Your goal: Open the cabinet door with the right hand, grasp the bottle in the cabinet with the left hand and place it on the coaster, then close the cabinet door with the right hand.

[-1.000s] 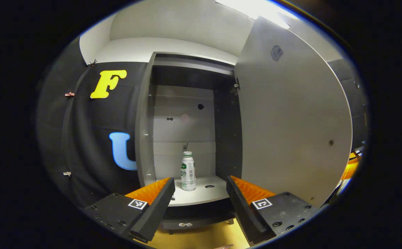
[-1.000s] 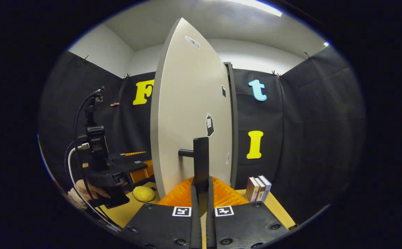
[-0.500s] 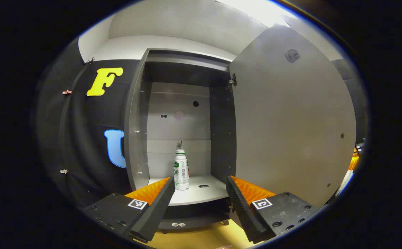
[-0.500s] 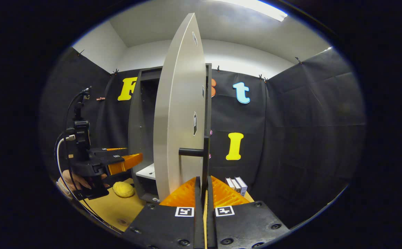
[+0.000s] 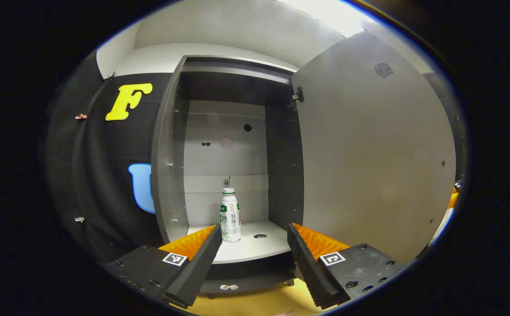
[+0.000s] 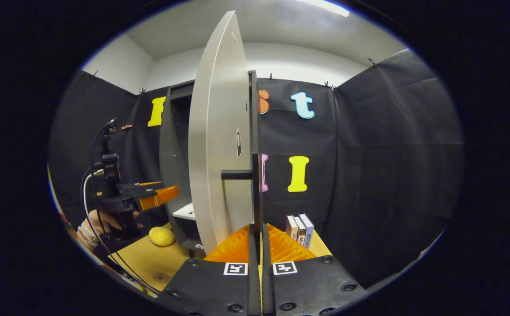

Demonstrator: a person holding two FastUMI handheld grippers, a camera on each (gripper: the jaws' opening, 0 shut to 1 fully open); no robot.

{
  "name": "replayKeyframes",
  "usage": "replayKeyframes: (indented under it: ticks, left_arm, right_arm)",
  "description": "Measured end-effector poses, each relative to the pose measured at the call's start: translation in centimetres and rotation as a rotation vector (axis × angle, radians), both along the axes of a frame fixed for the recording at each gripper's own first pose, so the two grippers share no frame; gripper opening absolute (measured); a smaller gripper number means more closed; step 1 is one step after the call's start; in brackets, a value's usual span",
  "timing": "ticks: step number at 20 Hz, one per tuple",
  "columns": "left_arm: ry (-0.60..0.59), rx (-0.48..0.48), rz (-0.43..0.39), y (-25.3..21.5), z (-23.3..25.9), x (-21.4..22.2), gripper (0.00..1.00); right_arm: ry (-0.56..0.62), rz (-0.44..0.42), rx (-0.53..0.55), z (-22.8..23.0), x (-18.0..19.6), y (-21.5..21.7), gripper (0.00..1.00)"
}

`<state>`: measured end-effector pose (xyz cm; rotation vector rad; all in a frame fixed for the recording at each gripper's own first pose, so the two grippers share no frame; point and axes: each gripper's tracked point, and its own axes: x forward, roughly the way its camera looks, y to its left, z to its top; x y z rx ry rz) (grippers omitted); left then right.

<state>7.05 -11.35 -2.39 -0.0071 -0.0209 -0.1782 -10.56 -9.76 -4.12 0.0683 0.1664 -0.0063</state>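
Observation:
A white bottle with a green cap (image 5: 230, 215) stands upright on the cabinet's pale shelf (image 5: 255, 251). My left gripper (image 5: 252, 245) hovers open in front of the shelf, short of the bottle, with nothing between its fingers. The grey cabinet door (image 5: 369, 153) stands wide open to its right. In the right gripper view that door (image 6: 213, 145) appears nearly edge-on. Its black bar handle (image 6: 255, 188) runs down between my right gripper's orange fingers, and the right gripper (image 6: 257, 228) is shut on it. The left gripper (image 6: 151, 198) also shows there, held by a hand (image 6: 101, 221).
A yellow lumpy object (image 6: 162, 236) lies on the wooden table (image 6: 145, 263) by the cabinet's foot. Three small books (image 6: 299, 227) stand at the back right of the table. Black cloth walls close in the booth on all sides.
The door has swung farther open, pulled by my right gripper on its handle. More of the cabinet's inside shows in the left gripper view; the left gripper stays open.

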Motion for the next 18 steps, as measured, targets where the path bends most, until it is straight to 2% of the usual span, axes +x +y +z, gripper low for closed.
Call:
replayKeyframes:
  ticks: [4, 7, 10, 11, 13, 14, 15, 16, 17, 18]
  left_arm:
    - [0.000, -0.004, 0.004, 1.0, -0.7, 5.3, 0.92]
    - [0.005, -0.016, 0.000, 1.3, -1.6, 9.5, 0.94]
    - [0.025, 0.018, 0.020, 2.2, -3.0, 13.9, 0.94]
    - [0.033, 0.031, 0.024, 2.5, -3.6, 15.3, 0.92]
    - [0.059, 0.035, 0.025, 2.7, -5.2, 17.8, 0.94]
    - [0.070, 0.031, 0.021, 2.7, -5.9, 18.9, 0.94]
    - [0.080, 0.033, 0.021, 2.9, -6.5, 20.0, 0.94]
    - [0.088, 0.043, 0.029, 3.3, -7.1, 21.0, 0.94]
    - [0.092, 0.051, 0.038, 3.6, -7.6, 22.0, 0.94]
    - [0.097, 0.052, 0.040, 3.8, -8.0, 22.9, 0.94]
  right_arm:
    - [-0.044, -0.042, 0.017, 1.1, -1.1, -0.2, 0.06]
    - [-0.084, -0.109, 0.042, 2.6, -3.2, -1.1, 0.08]
    - [-0.121, -0.183, 0.064, 4.5, -5.6, -1.6, 0.07]
    - [-0.134, -0.206, 0.063, 4.9, -6.1, -1.6, 0.07]
    - [-0.148, -0.256, 0.043, 5.3, -6.4, -1.8, 0.08]
    - [-0.146, -0.297, 0.019, 5.1, -6.4, -2.4, 0.13]
    - [-0.152, -0.316, -0.002, 5.4, -6.8, -2.3, 0.14]
    - [-0.157, -0.342, -0.021, 5.6, -6.3, -2.4, 0.22]
    - [-0.163, -0.347, -0.026, 6.0, -6.1, -2.0, 0.34]
    - [-0.170, -0.349, -0.022, 6.3, -5.9, -1.6, 0.36]
